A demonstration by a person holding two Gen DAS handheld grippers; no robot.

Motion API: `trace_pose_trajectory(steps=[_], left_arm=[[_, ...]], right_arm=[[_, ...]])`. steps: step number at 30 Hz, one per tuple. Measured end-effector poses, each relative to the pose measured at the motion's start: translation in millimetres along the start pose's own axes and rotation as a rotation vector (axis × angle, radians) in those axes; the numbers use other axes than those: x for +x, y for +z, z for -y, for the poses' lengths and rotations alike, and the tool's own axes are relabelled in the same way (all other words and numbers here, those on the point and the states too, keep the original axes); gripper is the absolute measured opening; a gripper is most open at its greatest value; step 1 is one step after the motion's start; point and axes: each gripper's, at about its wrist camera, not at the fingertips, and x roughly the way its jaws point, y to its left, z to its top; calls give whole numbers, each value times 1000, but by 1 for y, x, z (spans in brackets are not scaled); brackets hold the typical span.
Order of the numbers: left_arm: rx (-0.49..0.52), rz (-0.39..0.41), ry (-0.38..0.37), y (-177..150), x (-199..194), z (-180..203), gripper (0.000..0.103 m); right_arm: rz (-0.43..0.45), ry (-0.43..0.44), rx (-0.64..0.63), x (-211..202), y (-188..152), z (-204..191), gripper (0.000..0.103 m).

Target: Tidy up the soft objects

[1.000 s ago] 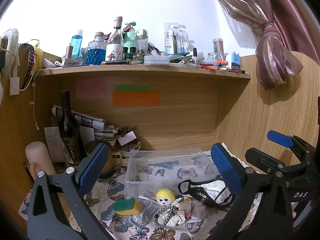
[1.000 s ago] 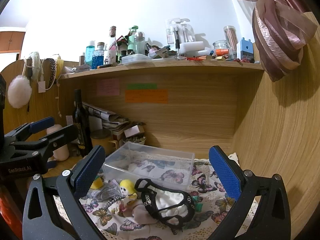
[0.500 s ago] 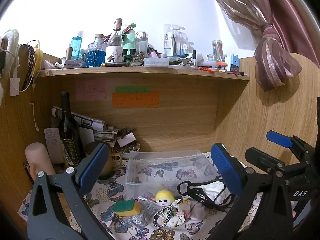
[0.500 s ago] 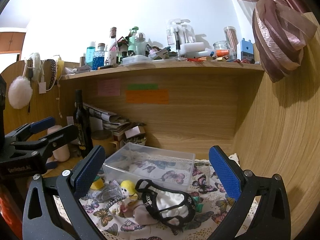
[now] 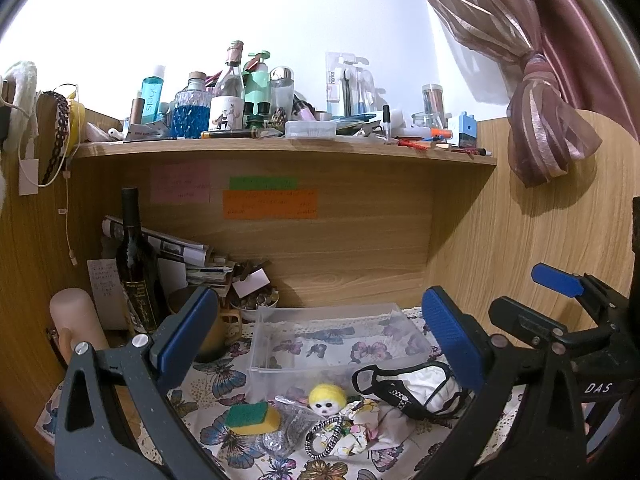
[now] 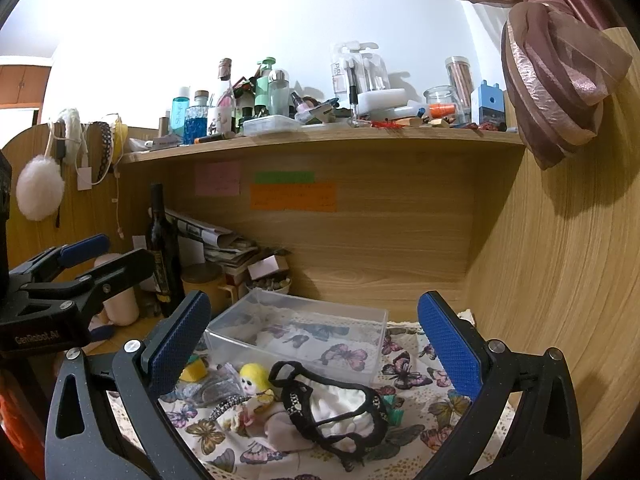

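Hovering above a butterfly-print cloth on the surface, both tools are released, jaws spread wide and grasping nothing. The left tool (image 5: 320, 344) and the right tool (image 6: 316, 340) sit side by side, each facing the clear plastic box (image 6: 298, 332) that stands empty toward the back. The soft things lie in a loose heap just in front of the box: a white and black garment (image 6: 340, 404), a small doll with a yellow head (image 6: 254, 376), and a yellow and green sponge (image 5: 252, 418) at the left end. The garment lies ahead and below between the right tool's jaws, its long axis running left to right across them, so the right hand looks nearer to it. The sponge sits closer to the left tool.
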Motion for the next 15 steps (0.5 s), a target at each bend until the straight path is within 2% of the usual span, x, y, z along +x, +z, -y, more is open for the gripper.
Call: trace_pose_trajectory(steps=[15], left_arm=[[-5,-1,-5,-1,-1,-1,103]], right_arm=[[2,6,0,0,2,-4,103]])
